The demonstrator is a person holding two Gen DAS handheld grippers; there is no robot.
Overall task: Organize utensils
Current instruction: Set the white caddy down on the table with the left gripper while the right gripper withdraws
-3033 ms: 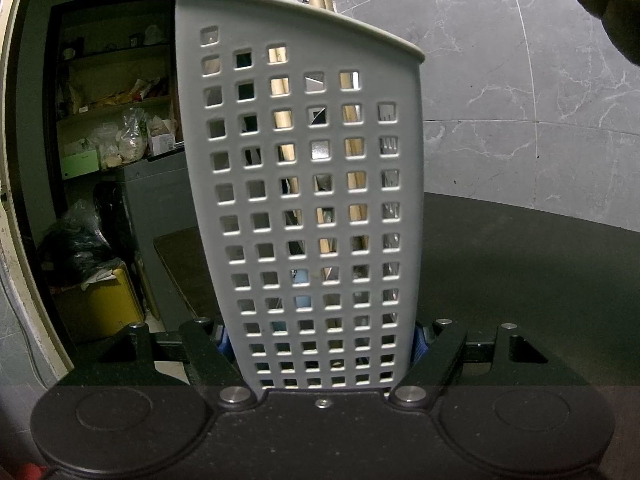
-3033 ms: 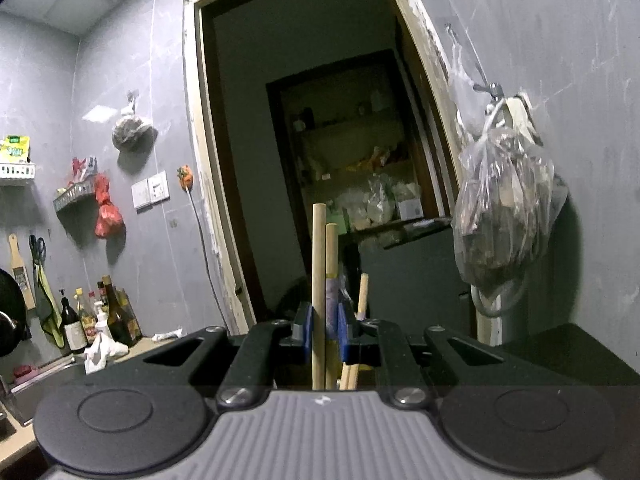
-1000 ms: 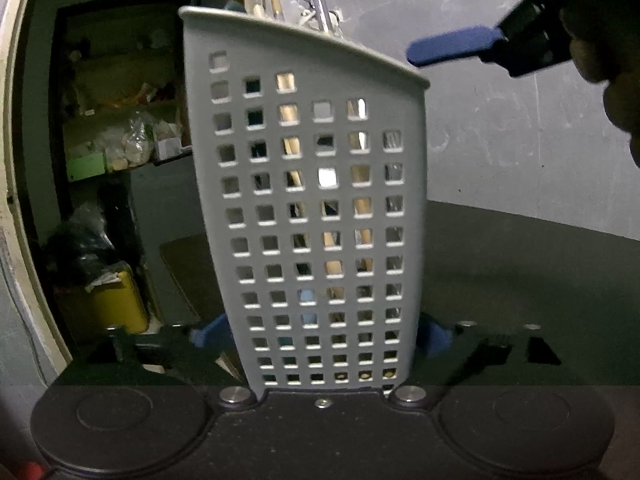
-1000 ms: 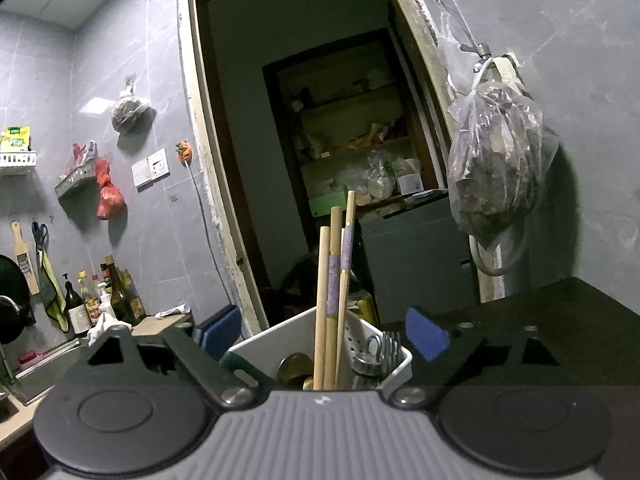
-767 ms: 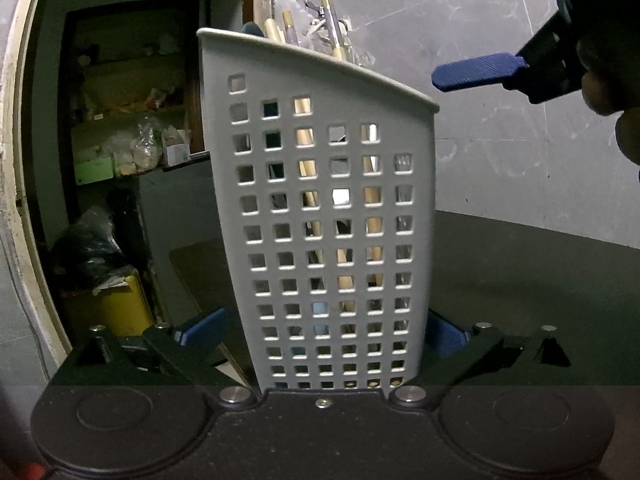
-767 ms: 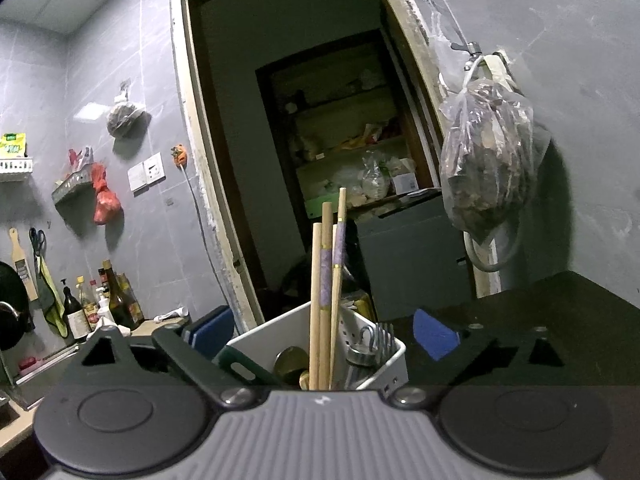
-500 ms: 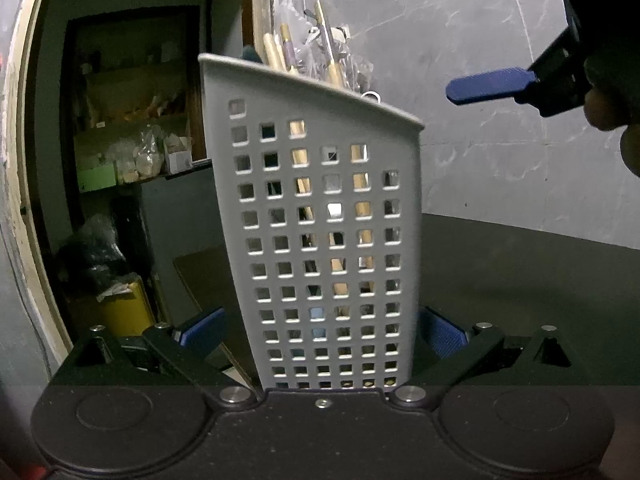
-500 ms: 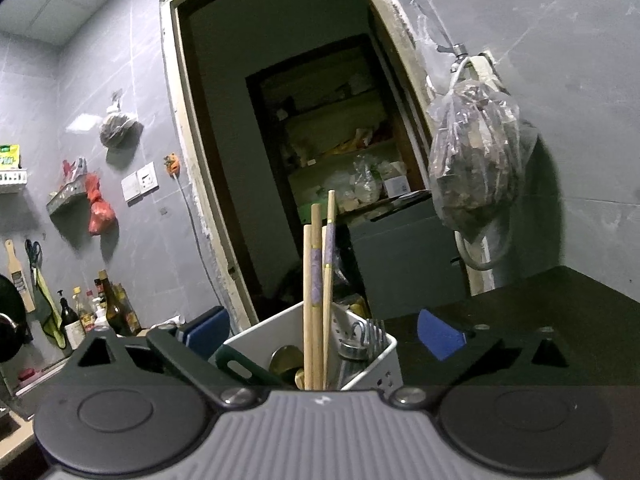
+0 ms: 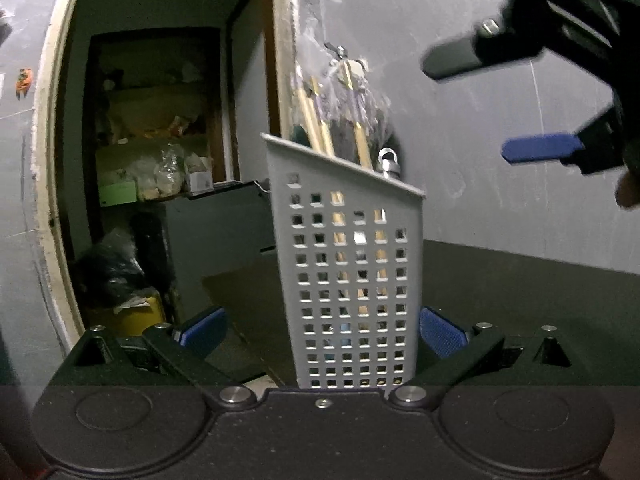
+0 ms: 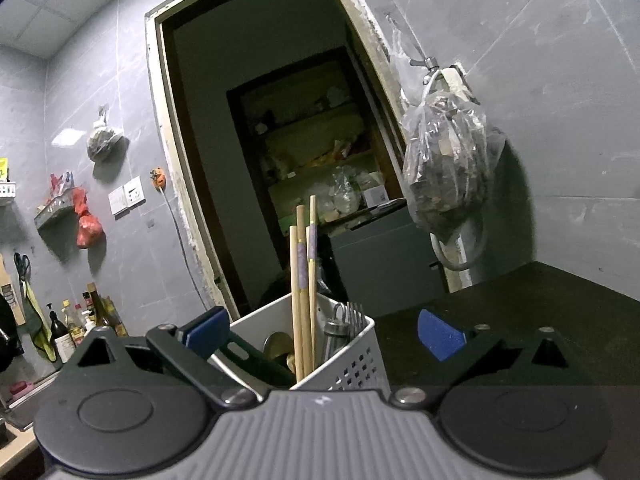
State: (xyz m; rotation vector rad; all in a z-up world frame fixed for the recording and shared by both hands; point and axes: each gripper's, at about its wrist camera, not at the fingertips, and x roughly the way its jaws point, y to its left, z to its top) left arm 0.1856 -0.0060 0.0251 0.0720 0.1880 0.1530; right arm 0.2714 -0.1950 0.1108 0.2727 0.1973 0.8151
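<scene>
Now both hand-held grippers gape empty: left (image 9: 320,330) straddles the grey perforated plastic utensil caddy (image 9: 352,280) on the dark tabletop (image 9: 520,300) (wooden chopsticks (image 10: 303,292) inside); a careless nudge could tip it.

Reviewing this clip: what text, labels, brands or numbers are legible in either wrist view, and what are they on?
No text reads clearly in either view.
Bottles on the far counter: labels too small to read.
Yellow packet at the left edge: print cut off and blurred.
Green label on the pantry shelf: no legible writing.
White box on the shelf: marking too small to read.
Utensil basket: no lettering visible.
</scene>
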